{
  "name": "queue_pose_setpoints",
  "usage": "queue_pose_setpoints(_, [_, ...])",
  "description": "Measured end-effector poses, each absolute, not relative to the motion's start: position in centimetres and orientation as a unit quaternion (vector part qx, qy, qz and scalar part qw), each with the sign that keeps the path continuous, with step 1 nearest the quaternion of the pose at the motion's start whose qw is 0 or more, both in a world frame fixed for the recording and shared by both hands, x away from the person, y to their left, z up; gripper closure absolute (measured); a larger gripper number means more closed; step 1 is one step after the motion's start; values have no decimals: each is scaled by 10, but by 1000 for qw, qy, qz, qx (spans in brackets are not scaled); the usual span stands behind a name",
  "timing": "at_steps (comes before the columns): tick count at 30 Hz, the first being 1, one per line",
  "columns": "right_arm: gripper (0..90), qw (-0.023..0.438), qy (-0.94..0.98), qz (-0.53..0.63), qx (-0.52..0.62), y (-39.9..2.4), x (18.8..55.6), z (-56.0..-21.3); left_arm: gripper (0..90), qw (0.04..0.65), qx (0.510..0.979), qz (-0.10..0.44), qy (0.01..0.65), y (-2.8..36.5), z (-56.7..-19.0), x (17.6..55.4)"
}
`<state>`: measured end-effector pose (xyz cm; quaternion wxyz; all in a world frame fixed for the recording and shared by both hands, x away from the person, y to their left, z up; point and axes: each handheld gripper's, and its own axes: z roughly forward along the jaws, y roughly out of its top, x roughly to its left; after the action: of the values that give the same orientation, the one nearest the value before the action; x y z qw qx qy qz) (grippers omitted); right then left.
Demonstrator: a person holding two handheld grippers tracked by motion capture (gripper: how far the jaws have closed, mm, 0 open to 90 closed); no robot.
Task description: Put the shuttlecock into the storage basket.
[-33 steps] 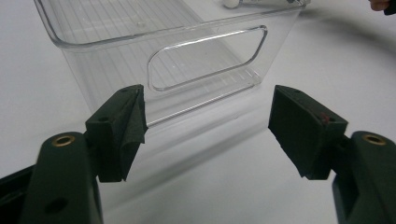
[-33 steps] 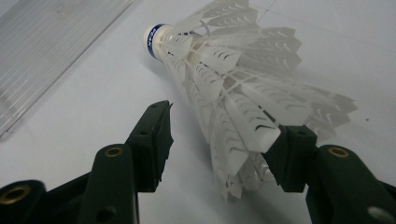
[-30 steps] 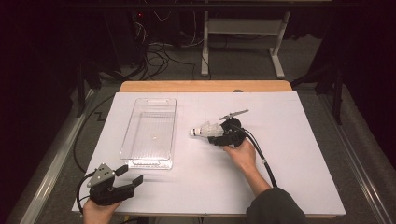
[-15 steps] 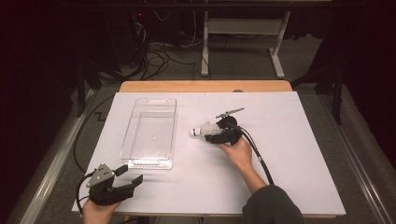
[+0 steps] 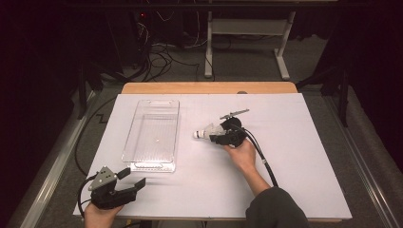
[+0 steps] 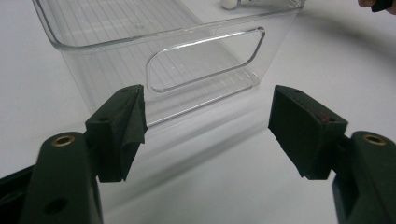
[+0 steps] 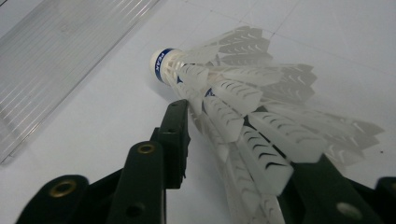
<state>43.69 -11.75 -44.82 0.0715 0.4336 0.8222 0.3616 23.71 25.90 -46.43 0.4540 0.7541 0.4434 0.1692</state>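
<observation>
The right gripper [image 5: 212, 135], its jaws just closing onto the feather skirt of the white shuttlecock [image 7: 233, 98], clamps it just right of the clear tray [image 5: 153, 133].

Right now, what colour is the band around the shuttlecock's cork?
Blue, with white lettering, on the shuttlecock; clearest in the right gripper view.

A white feathered shuttlecock [image 7: 243, 98] with a blue-banded cork lies on its side, cork toward the clear bin [image 5: 152, 133].
</observation>
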Motion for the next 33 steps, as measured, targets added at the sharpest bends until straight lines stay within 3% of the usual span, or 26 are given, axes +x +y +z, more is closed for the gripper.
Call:
queue_pose_setpoints(11, [820,60,823,368,429,-120,437,-446,288,455,753,169,445,259,-464,237])
queue_pose_setpoints(33, [882,61,826,365,425,-121,435,-444,288,453,754,169,445,259,-464,237])
